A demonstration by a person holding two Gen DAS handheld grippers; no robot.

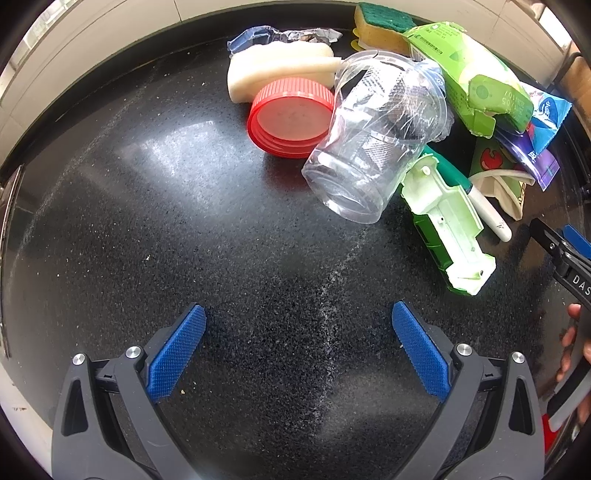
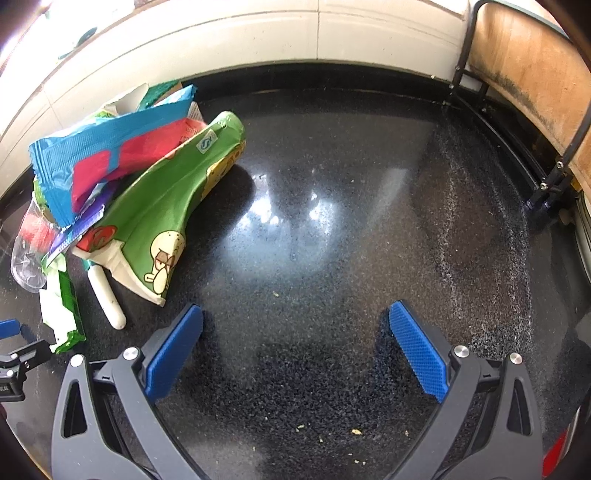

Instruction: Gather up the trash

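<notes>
A pile of trash lies on the black counter [image 1: 184, 221]. In the left wrist view I see a clear plastic cup [image 1: 373, 140] on its side, a red lid [image 1: 291, 118], a white foam piece [image 1: 273, 72], a green carton [image 1: 476, 81], a pale green plastic part [image 1: 450, 229] and a white marker [image 1: 491, 214]. My left gripper [image 1: 297, 347] is open and empty, short of the cup. In the right wrist view a green cartoon paper cup [image 2: 166, 206], flattened, and a blue and red wrapper [image 2: 107, 155] lie at the left. My right gripper [image 2: 293, 347] is open and empty, to their right.
A yellow and green sponge [image 1: 384, 26] sits at the back by the white tiled wall [image 2: 295, 33]. A wooden board in a black wire rack [image 2: 524, 74] stands at the right. Crumbs dot the counter [image 2: 332, 221]. The right gripper's tip [image 1: 565, 254] shows at the left view's right edge.
</notes>
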